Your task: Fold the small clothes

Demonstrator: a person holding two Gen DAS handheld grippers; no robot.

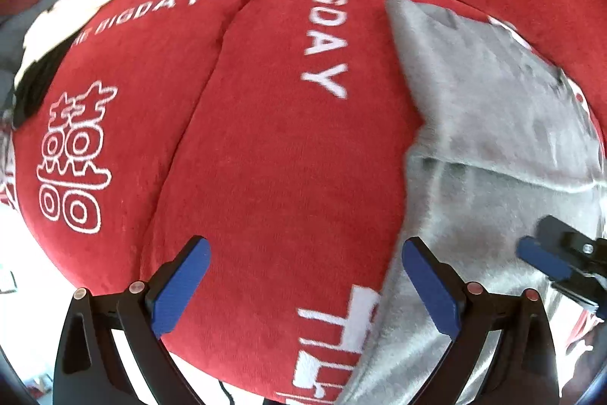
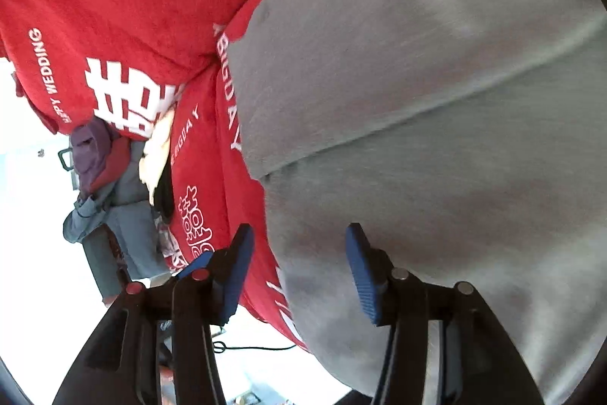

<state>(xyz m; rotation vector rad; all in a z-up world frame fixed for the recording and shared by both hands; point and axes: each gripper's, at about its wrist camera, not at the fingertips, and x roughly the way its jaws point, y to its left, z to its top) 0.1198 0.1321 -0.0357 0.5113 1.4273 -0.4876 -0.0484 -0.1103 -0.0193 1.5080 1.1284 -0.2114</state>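
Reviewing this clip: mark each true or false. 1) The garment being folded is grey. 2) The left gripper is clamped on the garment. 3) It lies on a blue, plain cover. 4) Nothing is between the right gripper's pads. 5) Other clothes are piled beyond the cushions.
1) True: the grey garment is grey.
2) False: the left gripper is wide open, over the red cushion cover.
3) False: the cover is red with white lettering.
4) True: the right gripper is open and holds nothing.
5) True: the pile of clothes lies beyond.
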